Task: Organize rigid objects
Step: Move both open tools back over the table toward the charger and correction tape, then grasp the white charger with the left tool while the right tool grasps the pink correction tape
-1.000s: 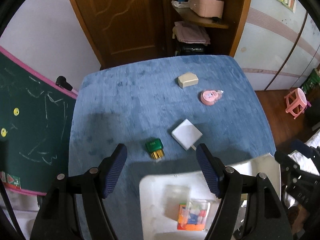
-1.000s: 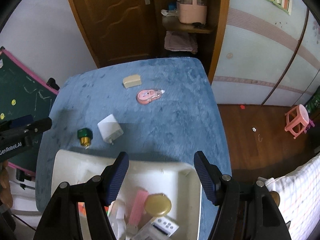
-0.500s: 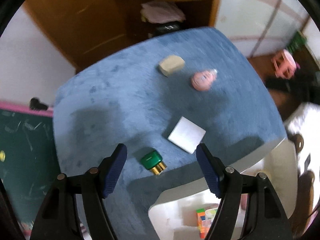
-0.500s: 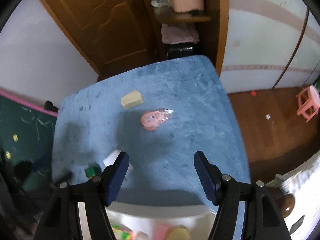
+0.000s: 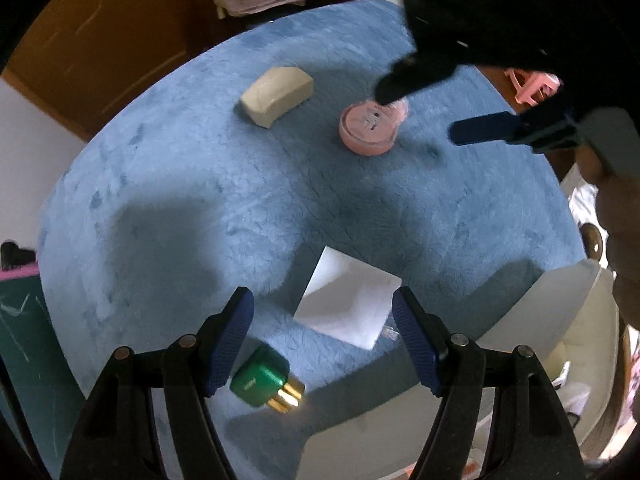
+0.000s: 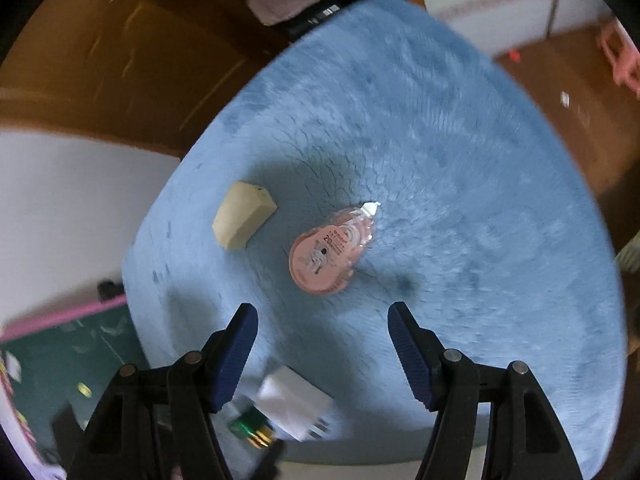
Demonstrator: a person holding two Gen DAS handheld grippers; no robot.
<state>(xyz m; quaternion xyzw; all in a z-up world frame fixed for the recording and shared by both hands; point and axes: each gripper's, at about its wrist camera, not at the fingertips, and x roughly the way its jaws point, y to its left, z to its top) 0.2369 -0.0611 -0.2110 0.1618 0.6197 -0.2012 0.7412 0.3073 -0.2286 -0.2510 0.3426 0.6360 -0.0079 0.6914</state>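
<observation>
Pink tape dispenser (image 6: 326, 258) lies just ahead of open, empty right tongs (image 6: 323, 344)

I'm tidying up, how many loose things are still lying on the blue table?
4: a beige block at the far side, a pink round correction tape beside it, a white square charger nearer, and a green-and-gold plug nearest. None seems hidden.

One eraser (image 5: 277, 95), one correction-tape dispenser (image 5: 370, 127), one white charger (image 5: 347, 305), one green plug (image 5: 265, 380).
</observation>
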